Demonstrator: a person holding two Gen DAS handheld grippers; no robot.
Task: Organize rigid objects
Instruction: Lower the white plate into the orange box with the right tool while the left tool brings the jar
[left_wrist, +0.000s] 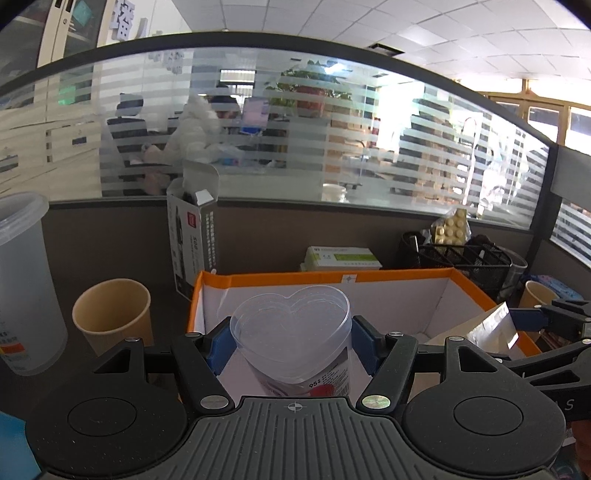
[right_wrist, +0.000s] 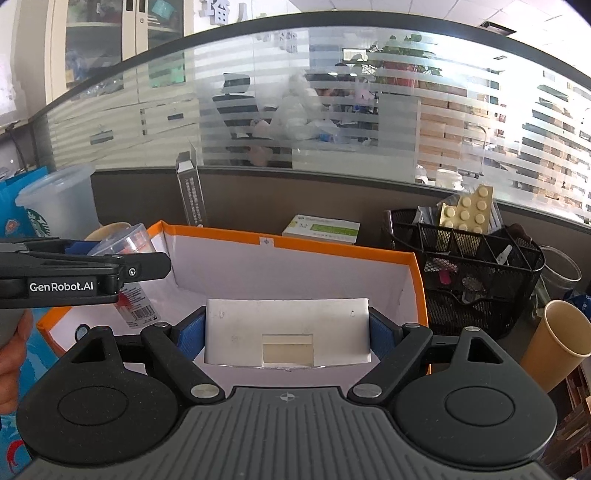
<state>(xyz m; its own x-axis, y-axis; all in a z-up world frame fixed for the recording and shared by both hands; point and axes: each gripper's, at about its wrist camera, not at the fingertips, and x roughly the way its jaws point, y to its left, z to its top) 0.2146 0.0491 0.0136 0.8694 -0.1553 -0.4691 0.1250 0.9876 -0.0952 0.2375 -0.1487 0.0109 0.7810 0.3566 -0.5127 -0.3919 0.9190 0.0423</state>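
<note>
My left gripper (left_wrist: 290, 341) is shut on a clear heart-shaped plastic container (left_wrist: 291, 332) with a printed label, held over the open orange-rimmed white box (left_wrist: 325, 277). My right gripper (right_wrist: 286, 332) is shut on a flat white carton (right_wrist: 286, 332) with a small cut-out window, held over the same box (right_wrist: 332, 248). In the right wrist view the left gripper (right_wrist: 122, 271) comes in from the left with the clear container (right_wrist: 125, 243) above the box's left side. In the left wrist view the white carton (left_wrist: 493, 328) shows at the box's right edge.
A tan paper cup (left_wrist: 114, 314) and a tall frosted cup (left_wrist: 22, 280) stand left of the box. A black mesh organiser (right_wrist: 465, 269) with a blister pack (right_wrist: 469, 212) sits to the right, beside another paper cup (right_wrist: 554, 343). An upright carton (left_wrist: 192, 240) and a green-white packet (right_wrist: 321, 228) stand behind.
</note>
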